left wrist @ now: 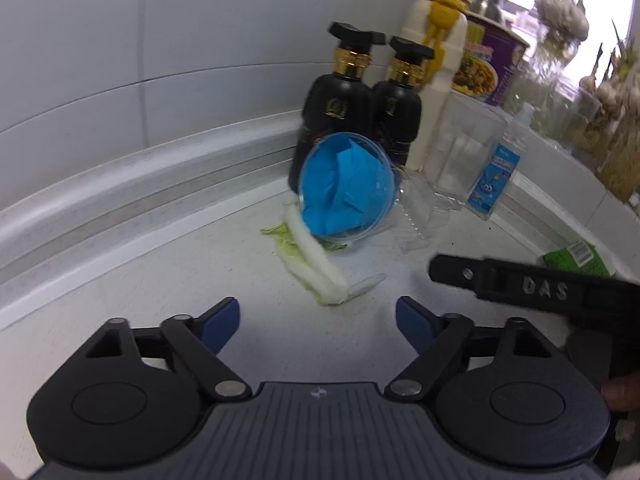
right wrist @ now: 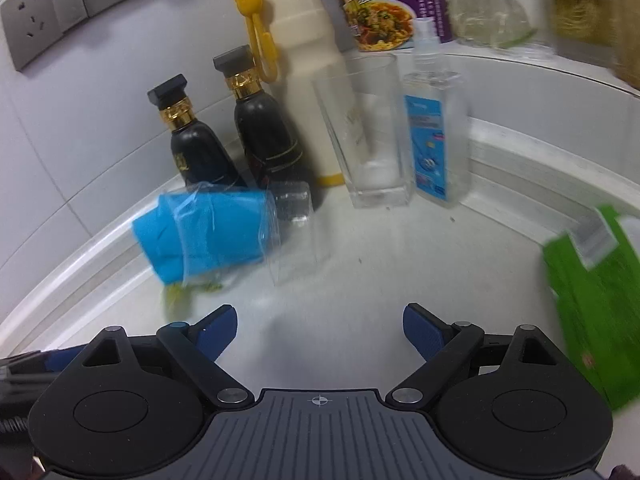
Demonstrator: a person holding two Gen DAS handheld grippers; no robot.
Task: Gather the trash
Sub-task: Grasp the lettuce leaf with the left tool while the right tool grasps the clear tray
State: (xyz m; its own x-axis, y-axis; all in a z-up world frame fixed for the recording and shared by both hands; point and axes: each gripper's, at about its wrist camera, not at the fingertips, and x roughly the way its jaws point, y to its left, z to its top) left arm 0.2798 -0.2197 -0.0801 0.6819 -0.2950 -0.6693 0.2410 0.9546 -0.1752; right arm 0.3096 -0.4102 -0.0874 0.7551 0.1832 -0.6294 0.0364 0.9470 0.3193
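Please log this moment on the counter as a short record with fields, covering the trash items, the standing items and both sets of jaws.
surface: white counter against a tiled wall
trash 1: clear plastic cup on its side, stuffed with blue material
trash 2: cabbage leaf lying partly under the cup
trash 3: green packet at the right edge
standing: two black bottles, cream bottle, glass tumbler, clear spray bottle, noodle cup
left gripper: jaws open, empty
right gripper: jaws open, empty

green packet blurred and cut off at right edge, cabbage leaf mostly hidden
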